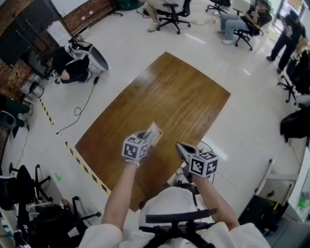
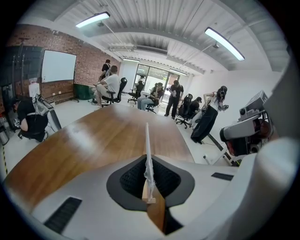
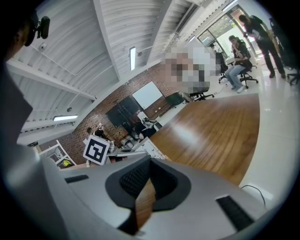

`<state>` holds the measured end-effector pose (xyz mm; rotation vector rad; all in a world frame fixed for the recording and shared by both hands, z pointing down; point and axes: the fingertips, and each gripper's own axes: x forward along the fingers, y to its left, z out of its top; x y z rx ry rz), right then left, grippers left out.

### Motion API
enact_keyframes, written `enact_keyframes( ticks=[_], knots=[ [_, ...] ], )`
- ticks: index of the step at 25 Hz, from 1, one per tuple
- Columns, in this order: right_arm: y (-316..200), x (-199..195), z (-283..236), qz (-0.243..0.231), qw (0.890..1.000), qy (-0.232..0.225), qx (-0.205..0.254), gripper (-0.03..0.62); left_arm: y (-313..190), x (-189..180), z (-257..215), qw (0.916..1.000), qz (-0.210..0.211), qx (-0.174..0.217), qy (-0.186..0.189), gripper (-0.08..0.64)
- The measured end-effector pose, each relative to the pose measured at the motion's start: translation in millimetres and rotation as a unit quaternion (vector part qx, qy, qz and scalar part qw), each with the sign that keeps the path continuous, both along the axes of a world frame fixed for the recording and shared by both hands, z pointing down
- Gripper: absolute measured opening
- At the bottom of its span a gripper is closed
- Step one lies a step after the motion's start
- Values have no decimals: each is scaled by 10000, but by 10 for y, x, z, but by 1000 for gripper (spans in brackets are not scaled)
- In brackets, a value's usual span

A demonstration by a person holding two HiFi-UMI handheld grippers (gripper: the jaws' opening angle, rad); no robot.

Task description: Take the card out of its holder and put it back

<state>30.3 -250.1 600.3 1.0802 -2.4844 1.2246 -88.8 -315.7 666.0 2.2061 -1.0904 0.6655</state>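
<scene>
A thin pale card in a clear holder [image 1: 153, 132] stands edge-on between the jaws of my left gripper [image 1: 148, 139], which is shut on it above the near part of the wooden table [image 1: 169, 97]. In the left gripper view the card in its holder [image 2: 146, 145] rises as a narrow upright blade from the left gripper [image 2: 149, 183]. My right gripper [image 1: 181, 147] hangs just to the right of it, apart from the card. Seen in its own view, the right gripper [image 3: 148, 177] is shut with nothing between its pads. The left gripper's marker cube [image 3: 96, 150] shows at that view's left.
The brown table top [image 2: 93, 140] stretches ahead, bare where it shows. Office chairs [image 1: 172, 14] and several people stand on the white floor beyond its far end. Black-and-yellow floor tape [image 1: 82, 167] runs by the left edge, and a cable [image 1: 80, 111] trails there.
</scene>
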Motion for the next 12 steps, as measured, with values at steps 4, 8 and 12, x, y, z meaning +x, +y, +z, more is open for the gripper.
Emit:
enact_keyframes(
  ticks=[4, 8, 12],
  knots=[
    [-18, 8, 29, 18, 10000, 6, -40, -3, 3, 11, 62, 9999, 125, -8, -117, 14],
    [-33, 21, 46, 49, 10000, 37, -45, -3, 20, 26, 139, 9996, 194, -55, -190, 14],
    [-47, 23, 56, 55, 10000, 35, -68, -3, 27, 38, 209, 9994, 241, -131, -214, 14]
  ],
)
